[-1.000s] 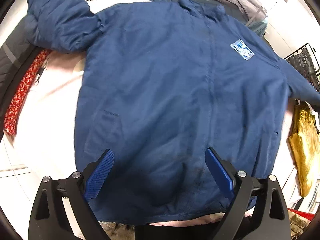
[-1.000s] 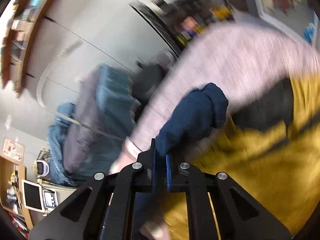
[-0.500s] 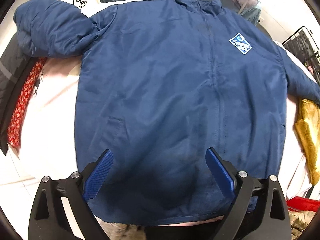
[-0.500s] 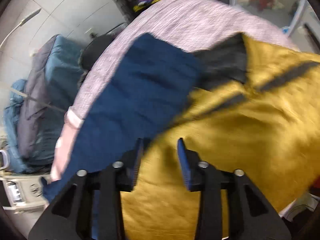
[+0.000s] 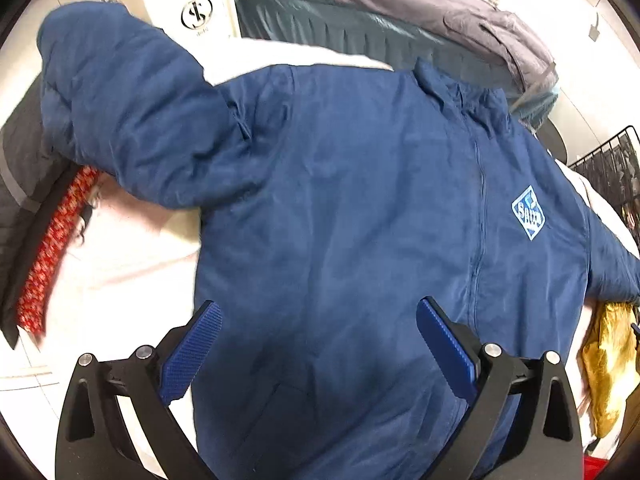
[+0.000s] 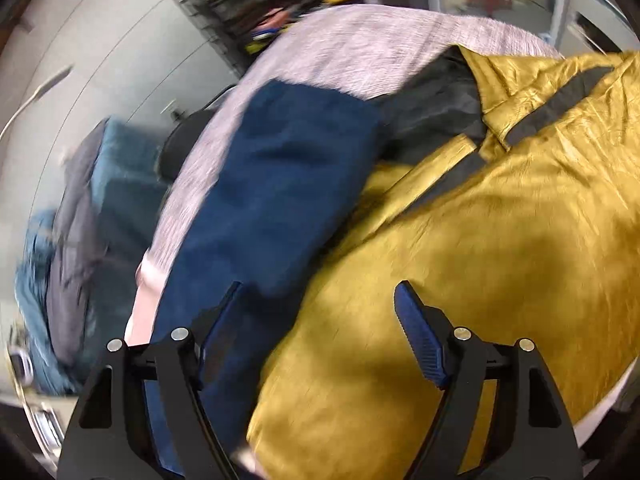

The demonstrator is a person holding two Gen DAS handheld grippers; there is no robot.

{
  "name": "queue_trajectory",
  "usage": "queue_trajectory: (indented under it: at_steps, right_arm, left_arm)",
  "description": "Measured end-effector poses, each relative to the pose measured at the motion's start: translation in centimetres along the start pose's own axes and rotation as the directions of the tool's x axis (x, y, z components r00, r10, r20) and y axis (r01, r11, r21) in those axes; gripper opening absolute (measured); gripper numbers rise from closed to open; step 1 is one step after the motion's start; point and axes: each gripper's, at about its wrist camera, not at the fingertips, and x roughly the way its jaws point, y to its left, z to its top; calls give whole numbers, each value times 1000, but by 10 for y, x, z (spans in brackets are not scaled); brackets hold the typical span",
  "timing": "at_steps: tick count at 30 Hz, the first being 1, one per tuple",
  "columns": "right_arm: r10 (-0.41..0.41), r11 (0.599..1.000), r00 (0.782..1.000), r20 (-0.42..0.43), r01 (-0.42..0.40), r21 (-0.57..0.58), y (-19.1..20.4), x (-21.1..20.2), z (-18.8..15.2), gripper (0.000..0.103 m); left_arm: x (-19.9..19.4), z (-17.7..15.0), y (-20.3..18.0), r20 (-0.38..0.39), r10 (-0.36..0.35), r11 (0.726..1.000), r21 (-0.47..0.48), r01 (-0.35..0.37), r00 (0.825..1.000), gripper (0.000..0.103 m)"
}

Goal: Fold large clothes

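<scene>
A large navy blue jacket (image 5: 360, 220) lies front up and spread on a pale pink bed cover (image 5: 120, 256), with a light blue diamond logo (image 5: 528, 213) on its chest. Its left sleeve (image 5: 132, 120) is bunched toward the far left. My left gripper (image 5: 318, 344) is open and empty above the jacket's lower half. In the right wrist view the jacket's other sleeve (image 6: 272, 208) lies stretched out flat, partly over a gold jacket (image 6: 480, 260). My right gripper (image 6: 320, 332) is open and empty over the sleeve and the gold jacket.
A gold jacket edge (image 5: 608, 360) lies at the bed's right side. A red patterned cloth (image 5: 52, 248) and a dark garment (image 5: 20, 184) lie at the left. Grey and teal clothes (image 5: 400, 12) are piled behind. A black wire rack (image 5: 612, 168) stands at the right.
My right gripper has let go of the blue sleeve and opened wide; the sleeve now lies flat. My left gripper has moved closer over the jacket and stayed open.
</scene>
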Motion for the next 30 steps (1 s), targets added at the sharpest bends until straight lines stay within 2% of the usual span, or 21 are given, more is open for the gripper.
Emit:
queue_trajectory:
  at_steps: [2, 5, 6, 8, 10, 11, 14, 16, 18, 20, 21, 23, 24, 27, 30]
  right_arm:
    - [91, 995, 996, -22, -89, 53, -10, 15, 16, 72]
    - [94, 992, 996, -5, -93, 84, -9, 18, 29, 42]
    - [81, 994, 996, -20, -80, 71, -3, 18, 32, 23]
    - [46, 998, 999, -15, -46, 31, 16, 12, 30, 18]
    - [45, 997, 999, 6, -45, -67, 43, -1, 26, 14]
    - [57, 987, 998, 21, -53, -150, 64, -11, 20, 14]
    - [123, 926, 992, 32, -103, -362, 130, -38, -2, 12]
    - [200, 869, 980, 1, -177, -463, 170, -57, -29, 12]
    - [254, 794, 967, -28, -225, -565, 210, -75, -60, 12]
    - [321, 667, 944, -81, -286, -689, 259, -96, -110, 12]
    - [340, 617, 933, -116, -315, -721, 274, -102, -130, 12]
    - [373, 489, 901, -224, -395, -777, 308, -112, -189, 12]
    - [375, 417, 880, -291, -440, -795, 326, -113, -225, 12]
    - [334, 269, 853, -401, -494, -827, 354, -108, -310, 12]
    - [253, 170, 847, -468, -515, -840, 364, -94, -388, 12]
  left_arm:
    - [10, -13, -5, -39, -16, 1000, -4, 16, 999, 96]
    - [22, -31, -10, -85, -29, 999, -16, 28, 996, 96]
    - [27, -39, -12, -102, -43, 999, -28, 41, 994, 96]
    - [31, -50, -13, -113, -59, 998, -42, 54, 992, 96]
    - [33, -57, -16, -114, -63, 997, -46, 58, 991, 96]
    - [33, -59, -17, -111, -58, 998, -41, 54, 992, 96]
    - [33, -64, -23, -100, -47, 999, -6, 46, 994, 96]
    - [29, -64, -24, -88, -52, 999, 4, 53, 995, 96]
    - [24, -64, -24, -68, -64, 998, 4, 65, 996, 96]
    - [19, -65, -24, -48, -82, 997, -6, 82, 995, 96]
    - [15, -65, -22, -40, -89, 996, -11, 88, 995, 96]
    - [10, -67, -19, -24, -94, 996, -16, 93, 995, 96]
    - [8, -68, -17, -19, -91, 996, -17, 91, 996, 96]
    - [3, -77, -5, -5, -71, 997, -27, 71, 997, 96]
    - [1, -88, 15, -4, -56, 996, -70, 55, 998, 96]
